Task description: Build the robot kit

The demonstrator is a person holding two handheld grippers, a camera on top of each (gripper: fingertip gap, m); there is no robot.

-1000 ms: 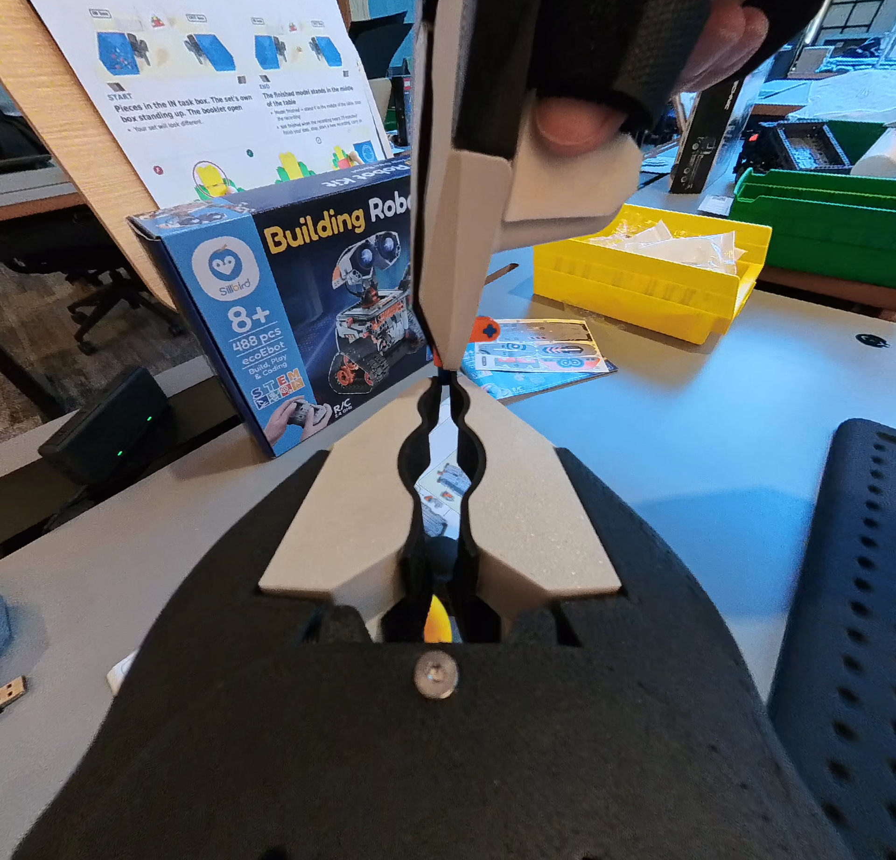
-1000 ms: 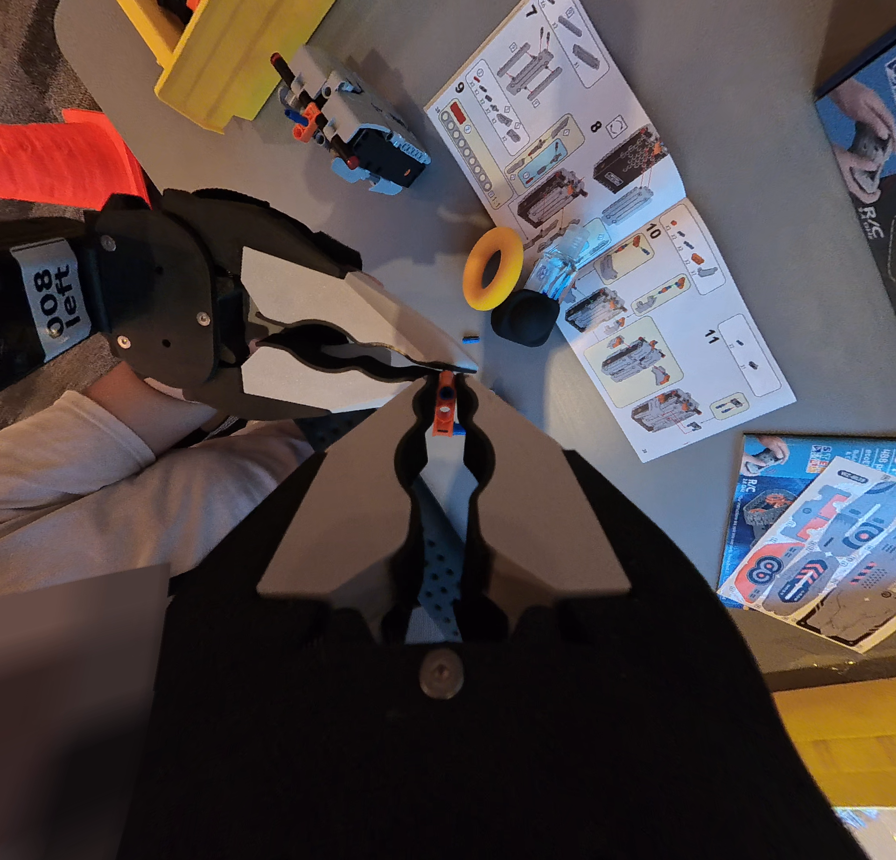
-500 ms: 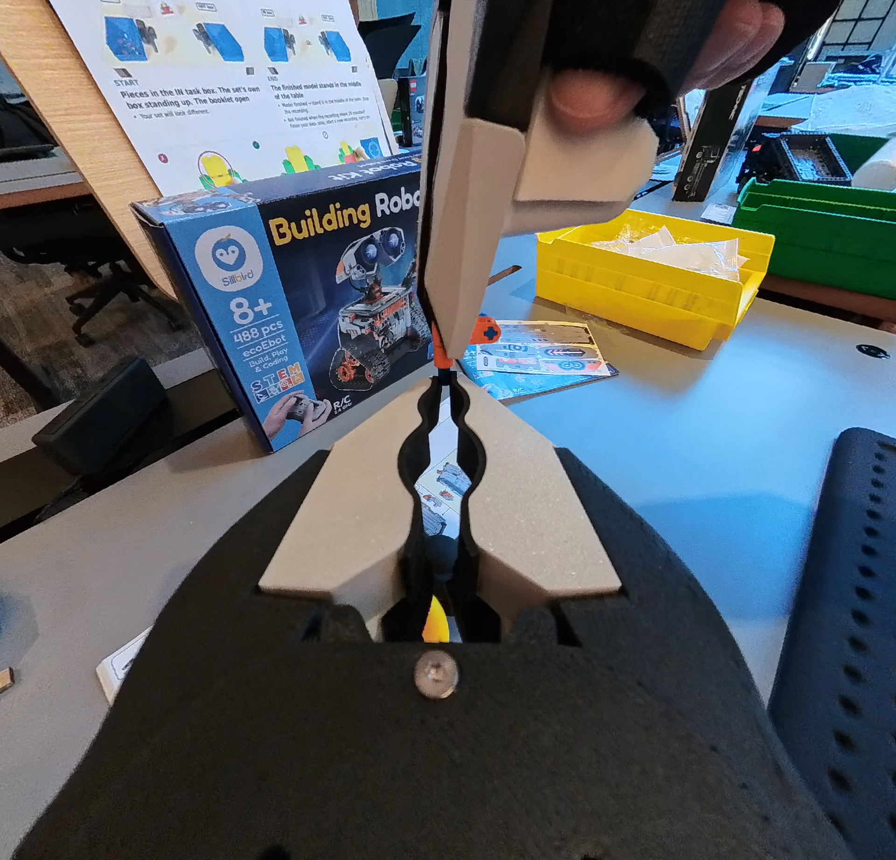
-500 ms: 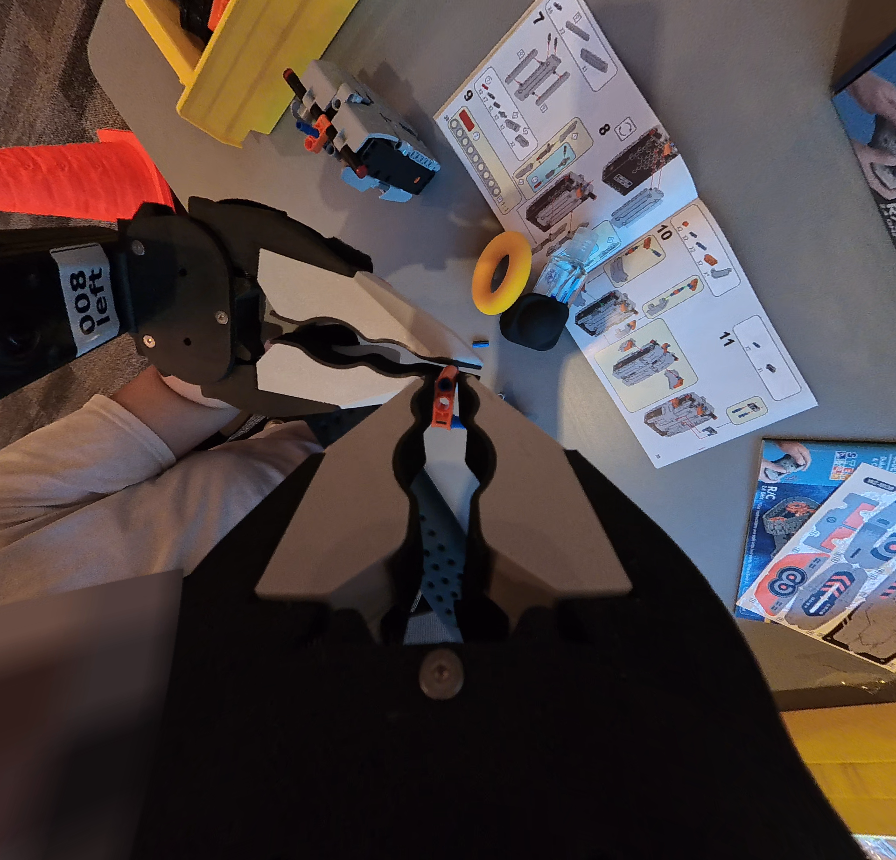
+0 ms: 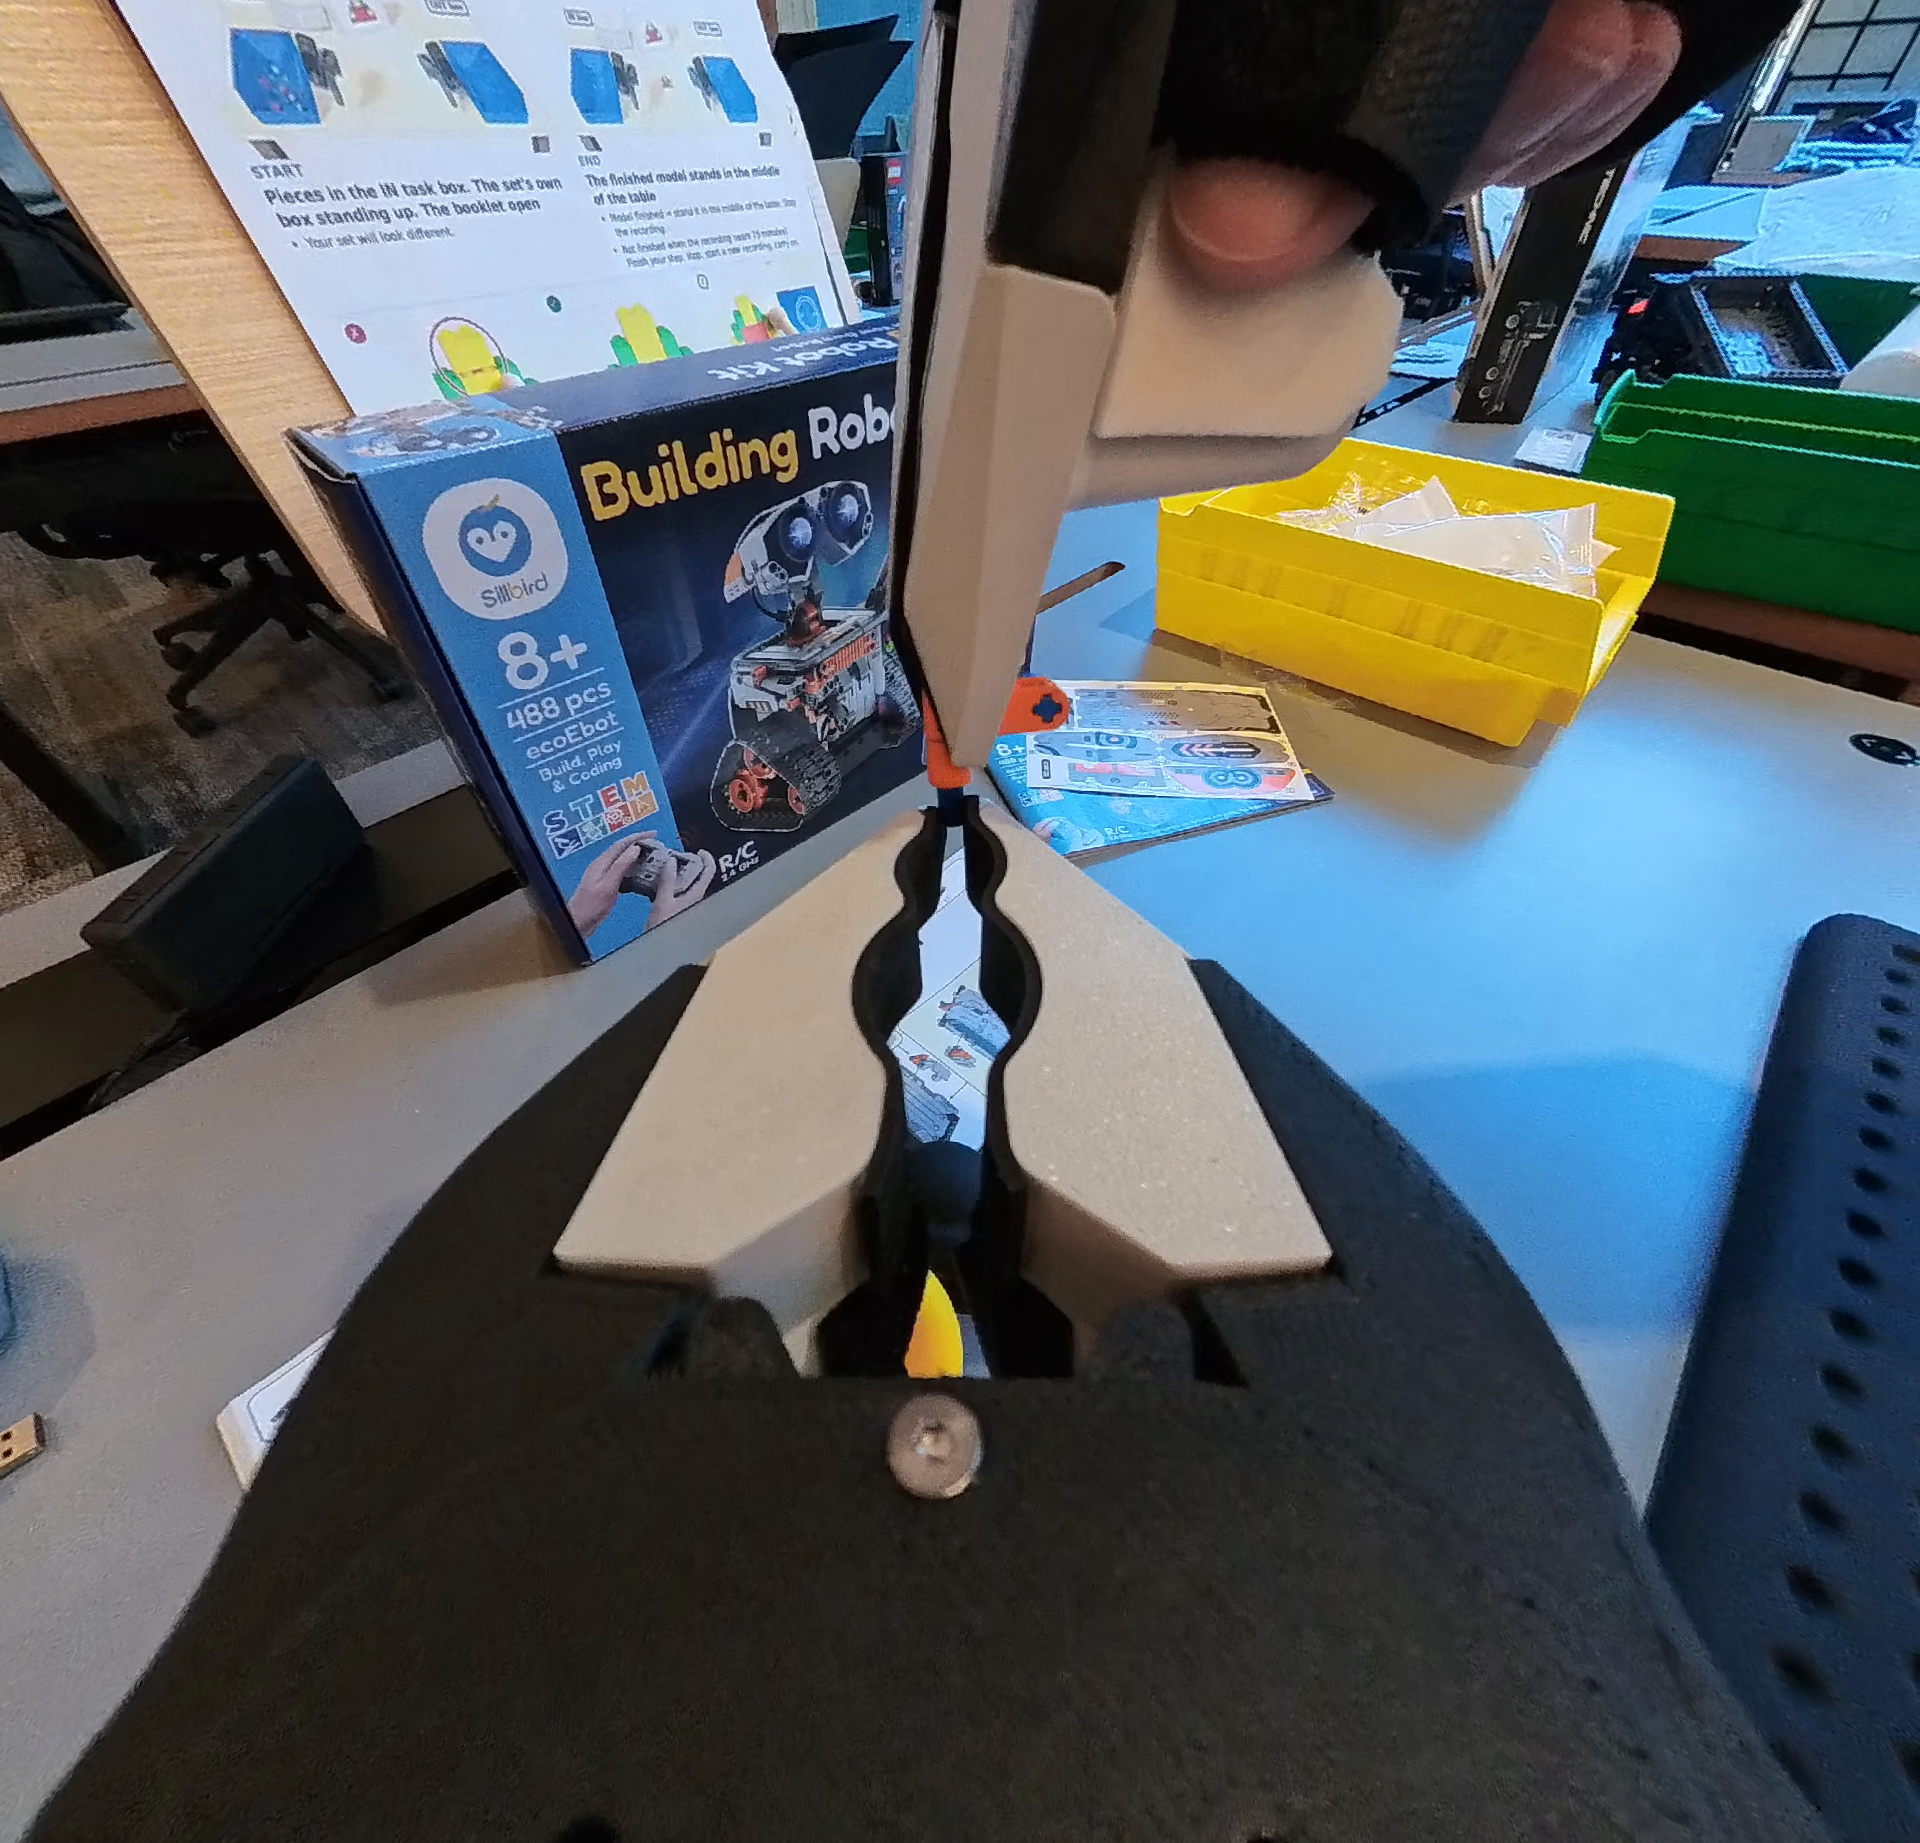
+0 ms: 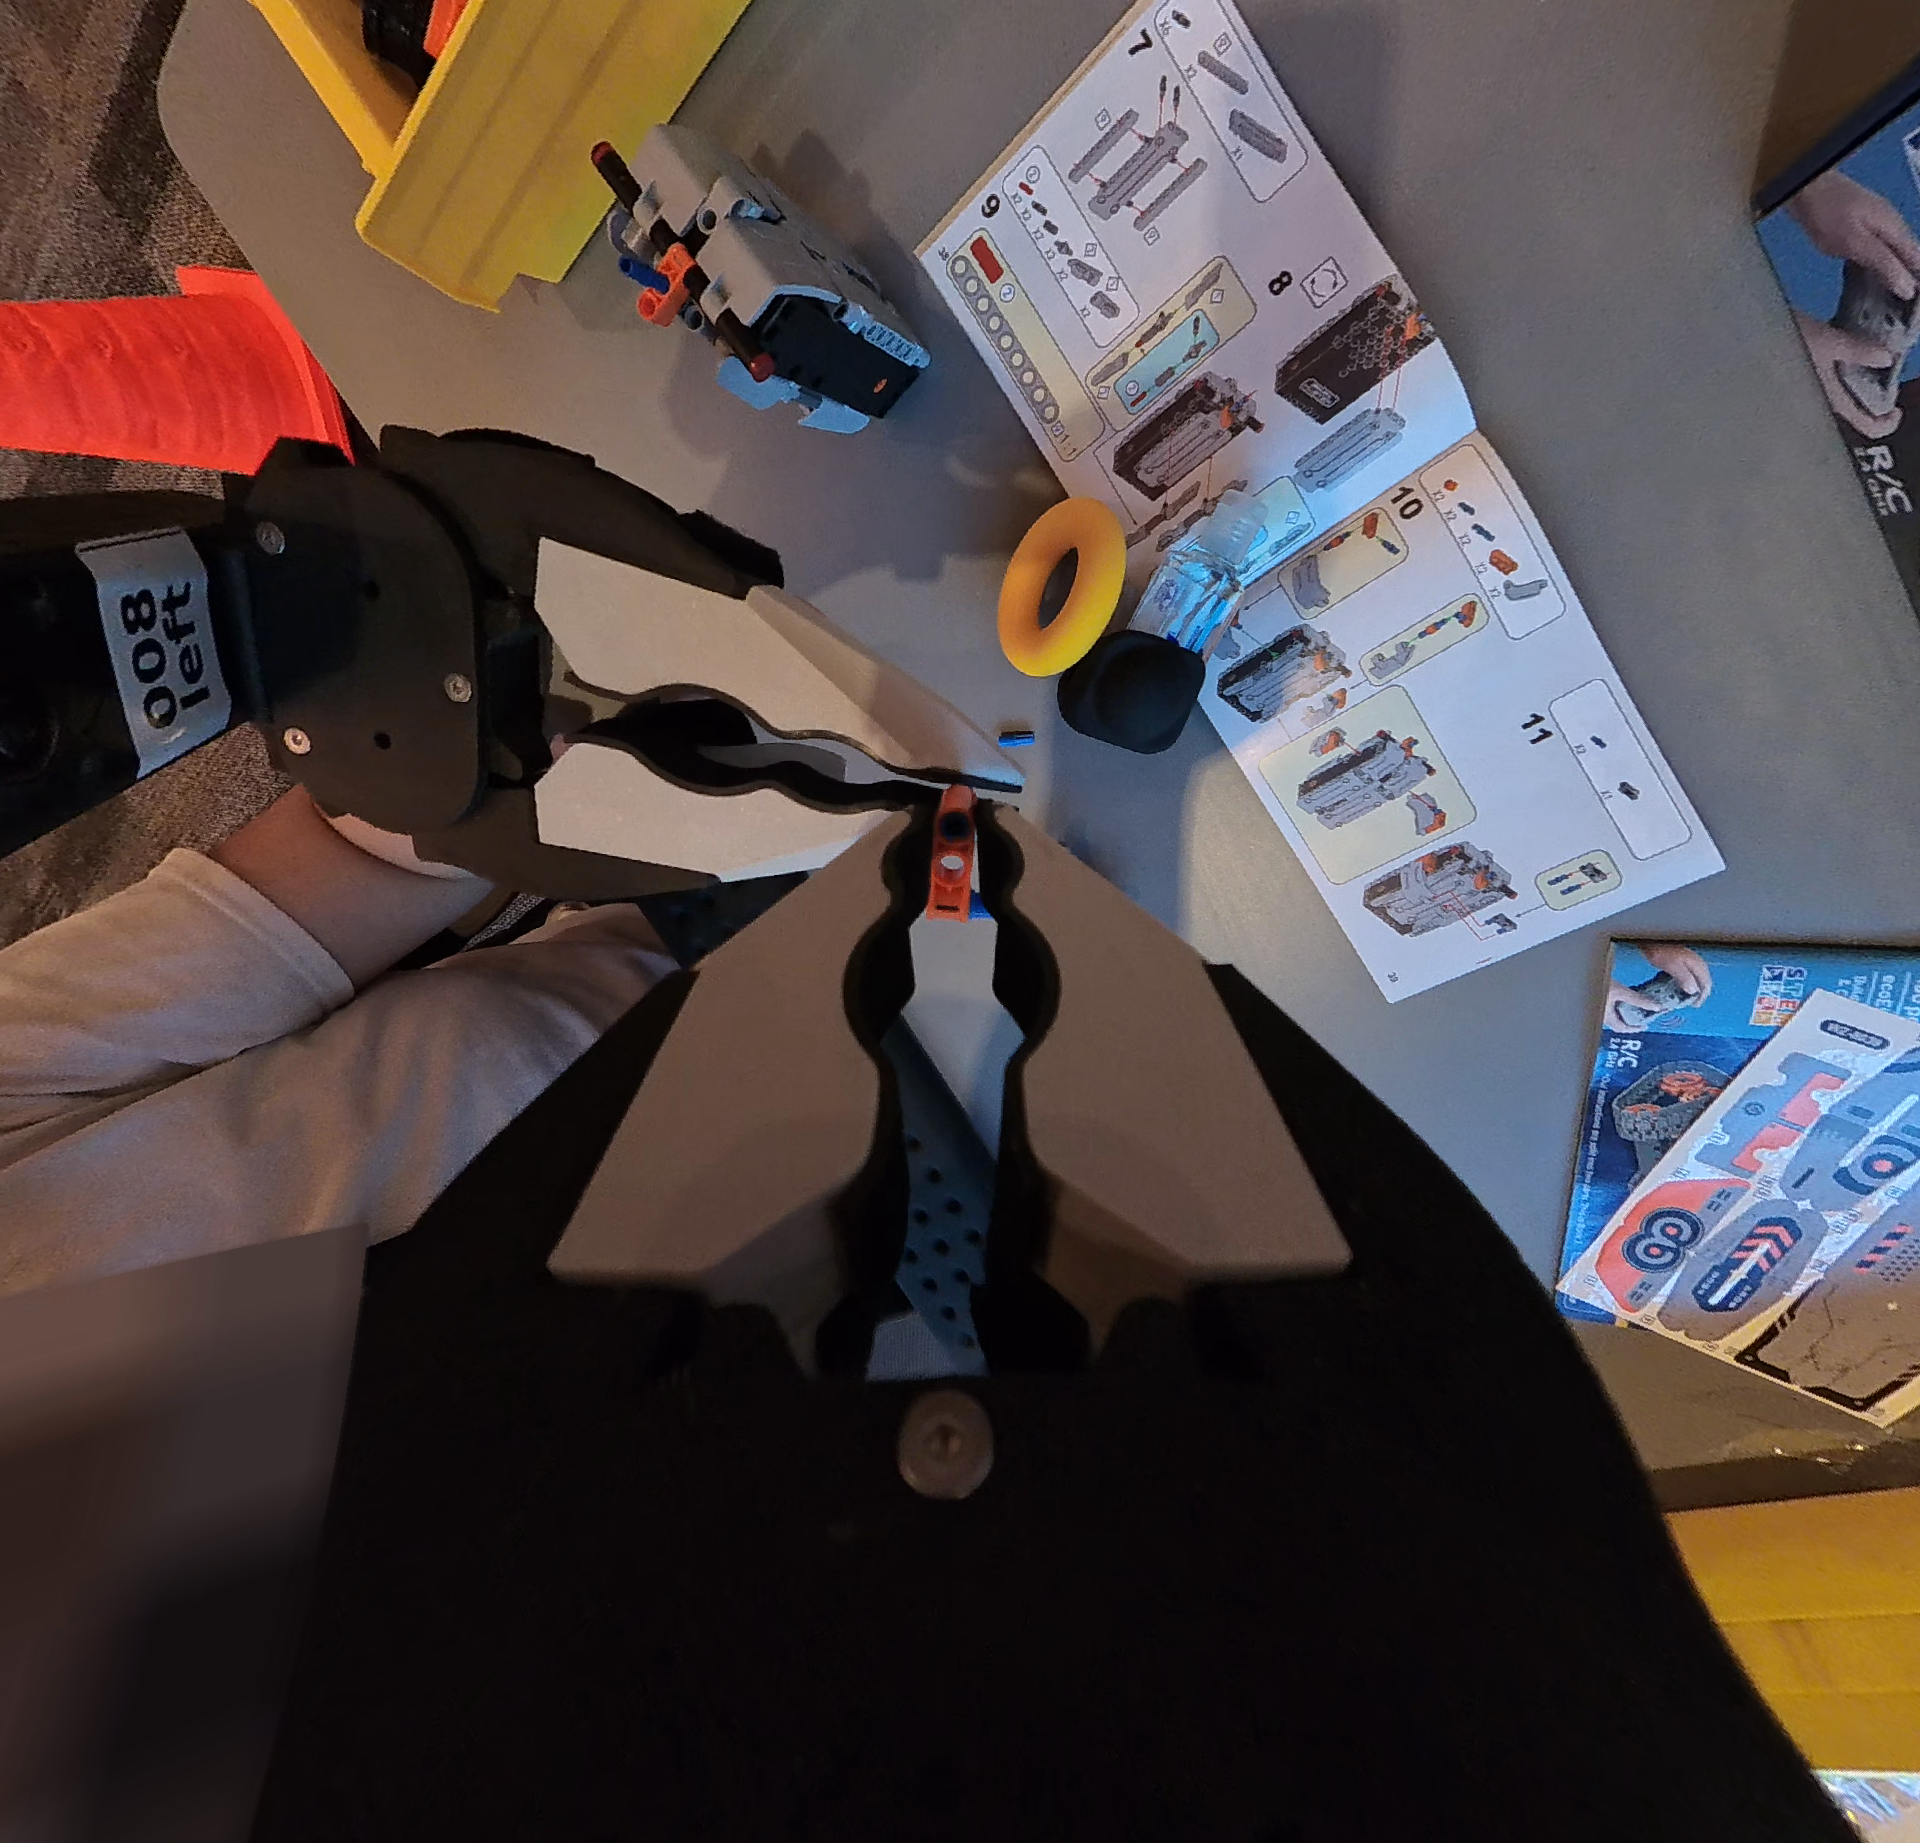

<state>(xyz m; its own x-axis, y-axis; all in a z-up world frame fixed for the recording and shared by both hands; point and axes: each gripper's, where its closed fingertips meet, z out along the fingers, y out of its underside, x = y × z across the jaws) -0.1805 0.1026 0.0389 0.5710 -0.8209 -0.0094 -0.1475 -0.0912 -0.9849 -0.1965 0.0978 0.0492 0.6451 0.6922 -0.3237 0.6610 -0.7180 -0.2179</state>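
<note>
My right gripper [image 6: 951,843] is shut on a small orange connector piece [image 6: 950,863]. It points down at the table. In the left wrist view it comes from above [image 5: 961,744], with the orange piece [image 5: 943,767] sticking out below its tips. My left gripper [image 5: 951,825] is shut on a thin dark blue pin [image 5: 950,814] that meets the orange piece. In the right wrist view the left gripper [image 6: 982,781] comes in from the left, tip to tip with the right one. Both are held above the grey table [image 6: 1039,79].
On the table lie an open instruction booklet [image 6: 1320,505], a yellow ring [image 6: 1060,588], a black round piece [image 6: 1127,692], a loose blue pin [image 6: 1016,737] and a part-built grey model [image 6: 769,287]. A yellow parts bin [image 6: 540,100], sticker sheet [image 5: 1153,754], kit box [image 5: 623,630] and second yellow bin [image 5: 1403,588] stand around. The grippers are tip to tip, or close to it.
The two grippers stay tip to tip and have shifted only slightly. More of the orange piece now shows below the right gripper's tip in the left wrist view.
</note>
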